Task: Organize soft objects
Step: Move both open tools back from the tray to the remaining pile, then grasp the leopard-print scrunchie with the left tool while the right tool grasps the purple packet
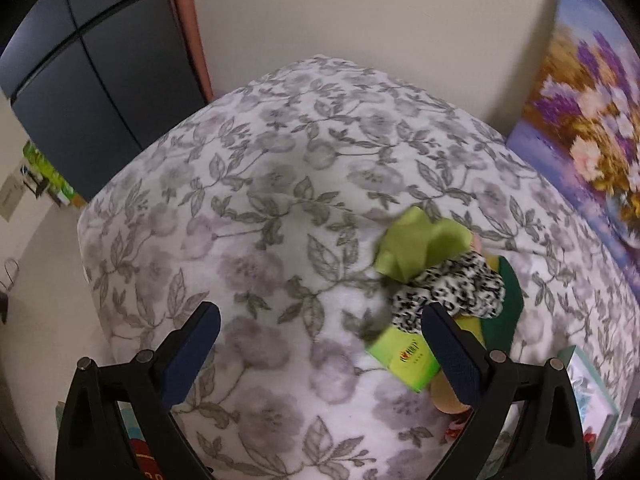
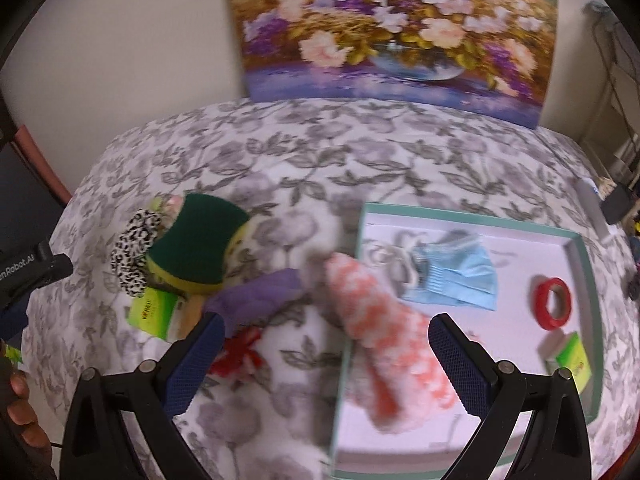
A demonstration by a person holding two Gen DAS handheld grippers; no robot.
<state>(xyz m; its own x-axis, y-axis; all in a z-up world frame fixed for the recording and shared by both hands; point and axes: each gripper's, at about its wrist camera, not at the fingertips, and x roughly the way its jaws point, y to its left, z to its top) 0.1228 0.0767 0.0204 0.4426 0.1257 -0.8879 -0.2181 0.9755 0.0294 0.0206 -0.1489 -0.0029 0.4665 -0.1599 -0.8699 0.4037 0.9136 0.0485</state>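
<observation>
A pink-and-white fuzzy sock (image 2: 384,336) lies blurred across the left rim of a teal-edged white box lid (image 2: 584,264), between my open right gripper's (image 2: 326,332) fingers. A blue face mask (image 2: 460,272), red tape roll (image 2: 554,303) and small green pack (image 2: 574,358) lie in the lid. Left of it sit a purple cloth (image 2: 260,296), a red-and-white item (image 2: 240,354), a green sponge (image 2: 200,240) and a leopard-print scrunchie (image 2: 132,248). My left gripper (image 1: 320,320) is open and empty over the bed; a lime cloth (image 1: 416,248), the scrunchie (image 1: 452,288) and a green tissue pack (image 1: 404,354) lie to its right.
The flowered bedspread (image 1: 240,220) covers the bed. A flower painting (image 2: 396,28) leans on the wall behind. A dark cabinet (image 1: 100,72) stands left of the bed. The bed edge drops off at the left.
</observation>
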